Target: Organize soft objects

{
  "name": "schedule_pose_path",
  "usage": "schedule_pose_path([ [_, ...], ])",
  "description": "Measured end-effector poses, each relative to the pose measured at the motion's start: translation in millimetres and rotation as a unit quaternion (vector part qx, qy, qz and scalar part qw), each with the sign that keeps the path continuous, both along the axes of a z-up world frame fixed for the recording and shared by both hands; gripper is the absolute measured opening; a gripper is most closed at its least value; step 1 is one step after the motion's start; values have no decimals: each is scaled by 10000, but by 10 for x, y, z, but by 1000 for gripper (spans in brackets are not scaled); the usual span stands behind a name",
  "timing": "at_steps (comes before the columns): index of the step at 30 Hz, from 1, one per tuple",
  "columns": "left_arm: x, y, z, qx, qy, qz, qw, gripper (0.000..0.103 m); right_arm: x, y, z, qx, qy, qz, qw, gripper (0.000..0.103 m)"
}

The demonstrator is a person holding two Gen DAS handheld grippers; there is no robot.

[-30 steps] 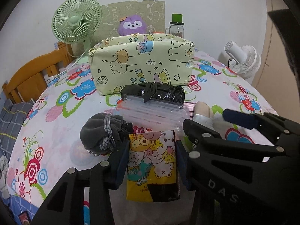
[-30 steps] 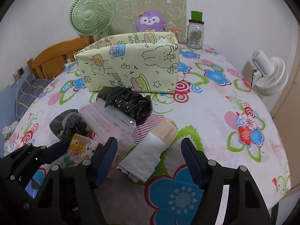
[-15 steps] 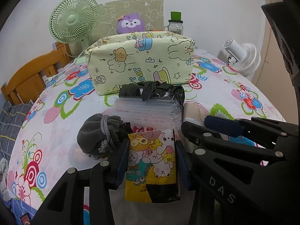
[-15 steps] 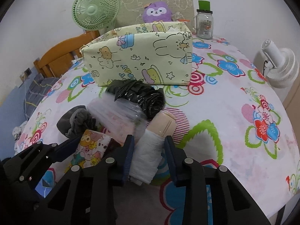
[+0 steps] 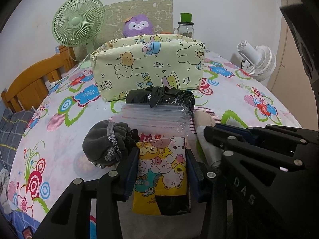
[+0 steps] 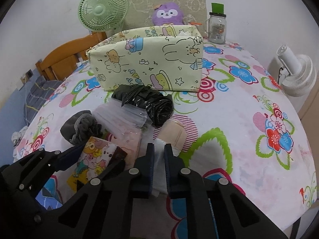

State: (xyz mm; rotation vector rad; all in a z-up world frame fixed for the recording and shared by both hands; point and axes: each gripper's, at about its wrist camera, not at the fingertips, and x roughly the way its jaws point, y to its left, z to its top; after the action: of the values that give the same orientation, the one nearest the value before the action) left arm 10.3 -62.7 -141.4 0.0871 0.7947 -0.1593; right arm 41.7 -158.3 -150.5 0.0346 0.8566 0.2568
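Right claw (image 6: pixel 158 155) now clamped on white roll (image 6: pixel 159 165), left claw (image 5: pixel 161 164) closing around cartoon packet (image 5: pixel 162 171)

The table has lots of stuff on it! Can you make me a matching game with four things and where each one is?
Things:
1. grey pouch
2. white roll
3. cartoon packet
4. black bag

Places:
A. just in front of the fabric box
B. pinched by the right gripper
C. between the left gripper's closing jaws
D. left of the cartoon packet

Pairs: 1-D, 2-B, 3-C, 4-A
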Motion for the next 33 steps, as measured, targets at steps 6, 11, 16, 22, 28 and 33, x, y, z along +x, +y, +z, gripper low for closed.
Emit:
schedule_pose_path([
  [6,-9,-11,-9,67,6,-1,10000,45,-24,-27,-5,-193,-59,-126,9997,23],
  [11,3,49,-4,23,24,57,10000,46,34,-109,-44,-159,80,-323,9993,48],
  [16,-24,87,-3,48,45,17,10000,46,82,-155,-56,186,269,-347,9989,60],
  [22,-3,58,-26,106,57,-6,9999,46,103,-39,-101,40,220,-257,9994,57],
  [28,0,35,-14,101,40,-48,9999,45,116,10,-114,-359,153,-283,9988,28],
  [33,-14,17,44,28,-6,-114,9999,45,90,-45,-69,-287,132,-313,9990,26],
])
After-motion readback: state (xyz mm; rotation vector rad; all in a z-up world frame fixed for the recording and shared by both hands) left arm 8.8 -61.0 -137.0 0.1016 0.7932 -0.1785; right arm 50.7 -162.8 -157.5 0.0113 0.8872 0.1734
